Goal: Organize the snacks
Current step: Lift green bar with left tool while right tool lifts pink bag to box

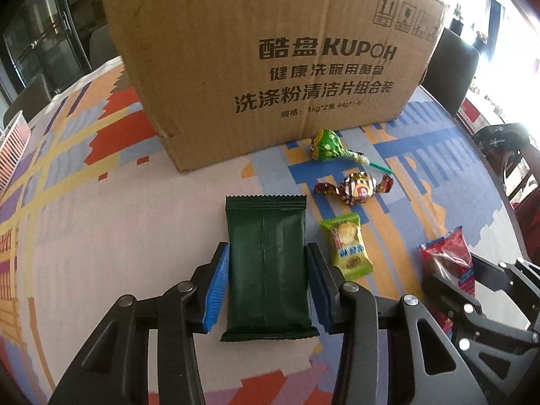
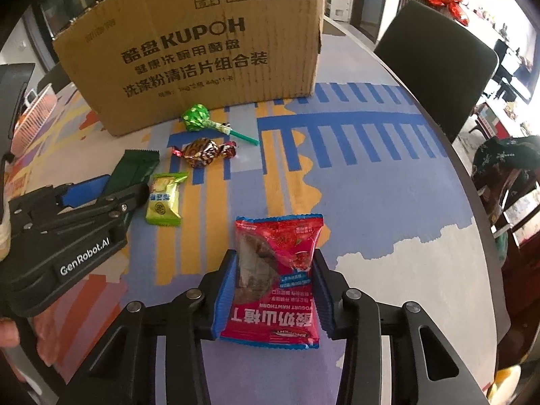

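A dark green snack packet lies flat on the patterned tablecloth. My left gripper is shut on it, a blue pad pressing each long side. To its right lies a red yogurt hawthorn packet, on which my right gripper is shut, pads against both sides. The right wrist view shows the left gripper at the far left with the green packet sticking out beyond it. The red packet shows at the lower right of the left wrist view.
A large brown cardboard box stands behind the snacks. Between it and the grippers lie a green lollipop, a foil-wrapped candy and a light green packet. A white basket sits far left. A dark chair stands past the table's right edge.
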{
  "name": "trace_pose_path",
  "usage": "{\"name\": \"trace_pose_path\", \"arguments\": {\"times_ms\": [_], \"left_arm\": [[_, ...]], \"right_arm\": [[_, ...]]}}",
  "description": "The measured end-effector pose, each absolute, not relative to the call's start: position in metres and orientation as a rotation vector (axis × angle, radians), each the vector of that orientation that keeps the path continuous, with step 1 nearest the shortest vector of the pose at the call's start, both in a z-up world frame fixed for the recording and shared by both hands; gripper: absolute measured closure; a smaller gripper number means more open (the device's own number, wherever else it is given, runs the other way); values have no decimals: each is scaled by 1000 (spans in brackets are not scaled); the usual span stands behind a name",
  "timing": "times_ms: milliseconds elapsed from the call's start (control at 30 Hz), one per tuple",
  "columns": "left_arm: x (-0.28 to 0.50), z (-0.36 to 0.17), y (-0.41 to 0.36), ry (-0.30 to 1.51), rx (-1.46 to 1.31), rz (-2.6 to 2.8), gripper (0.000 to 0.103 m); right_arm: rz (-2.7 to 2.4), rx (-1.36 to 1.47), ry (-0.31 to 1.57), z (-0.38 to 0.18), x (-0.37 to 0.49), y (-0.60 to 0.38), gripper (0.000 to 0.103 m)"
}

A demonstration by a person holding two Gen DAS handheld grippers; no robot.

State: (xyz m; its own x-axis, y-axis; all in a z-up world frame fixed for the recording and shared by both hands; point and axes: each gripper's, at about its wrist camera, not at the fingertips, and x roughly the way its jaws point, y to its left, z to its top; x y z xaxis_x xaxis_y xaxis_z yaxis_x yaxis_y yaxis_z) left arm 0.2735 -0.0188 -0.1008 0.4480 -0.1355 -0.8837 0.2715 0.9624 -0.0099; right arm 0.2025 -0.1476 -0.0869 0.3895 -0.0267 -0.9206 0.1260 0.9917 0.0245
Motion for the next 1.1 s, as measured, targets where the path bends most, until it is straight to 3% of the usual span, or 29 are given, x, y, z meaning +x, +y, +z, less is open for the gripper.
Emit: {"name": "trace_pose_path", "arguments": {"times_ms": [533,1100], "left_arm": [[226,-46,-13,959,61,-244,59],[231,23,-3,835,13,-198,59]], "right_arm": [[-1,126,1066,-55,192,-153,60],[71,128,843,28,208,-149,61]]}}
